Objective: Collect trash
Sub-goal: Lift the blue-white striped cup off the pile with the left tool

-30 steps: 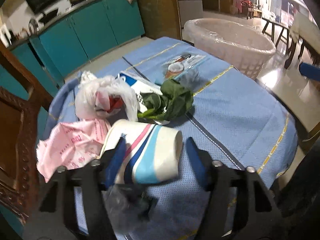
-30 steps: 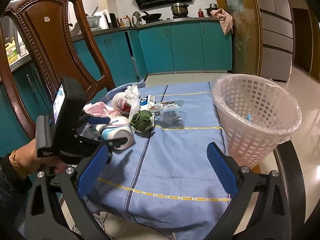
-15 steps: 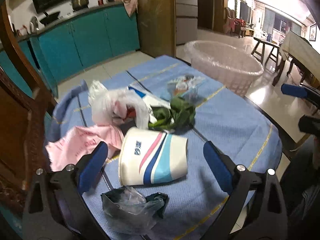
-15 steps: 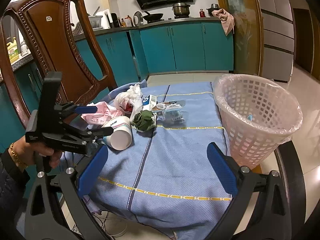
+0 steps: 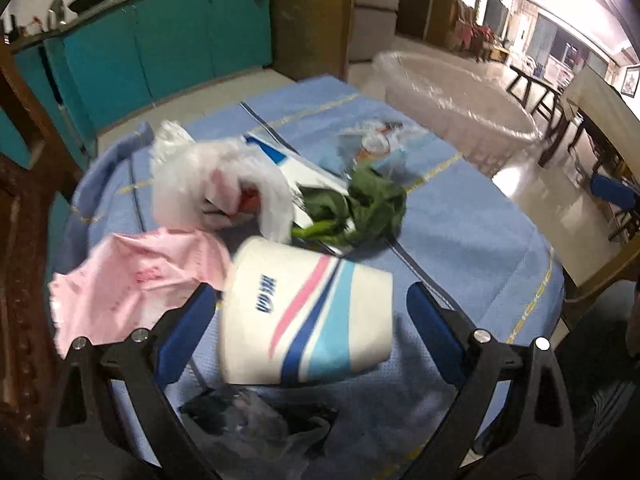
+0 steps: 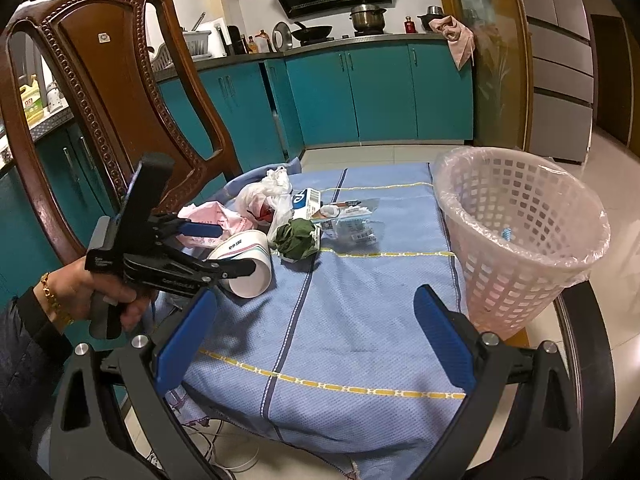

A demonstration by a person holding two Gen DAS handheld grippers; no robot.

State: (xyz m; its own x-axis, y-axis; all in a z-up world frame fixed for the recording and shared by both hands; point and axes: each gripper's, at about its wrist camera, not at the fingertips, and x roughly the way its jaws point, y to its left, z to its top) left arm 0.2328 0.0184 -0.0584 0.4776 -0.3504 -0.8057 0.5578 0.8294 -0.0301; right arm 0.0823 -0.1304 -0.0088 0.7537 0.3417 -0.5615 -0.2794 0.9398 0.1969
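A white paper cup [image 5: 304, 316] with pink and blue stripes lies on its side on the blue tablecloth [image 6: 360, 320]. My left gripper [image 5: 310, 296] is open around it, with a gap between each blue pad and the cup. From the right wrist view, the left gripper [image 6: 234, 250] is in a person's hand, straddling the cup [image 6: 246, 264]. Behind the cup lie a white plastic bag [image 5: 216, 188], a pink wrapper [image 5: 136, 276], green leaves [image 5: 360, 208], a blue-white carton [image 5: 288, 160] and a clear wrapper [image 5: 372, 144]. My right gripper [image 6: 316, 300] stands open over the table's near edge, holding nothing.
A white lined basket [image 6: 520, 232] stands at the table's right side. A crumpled dark plastic bag [image 5: 256, 424] lies under the left gripper. A carved wooden chair [image 6: 108, 92] stands at the table's left. Teal cabinets line the back wall.
The left gripper's jaws spread wide from close around the cup, which now lies on the cloth. The gripper drew back, then came in over the cup again. The right gripper stayed still.
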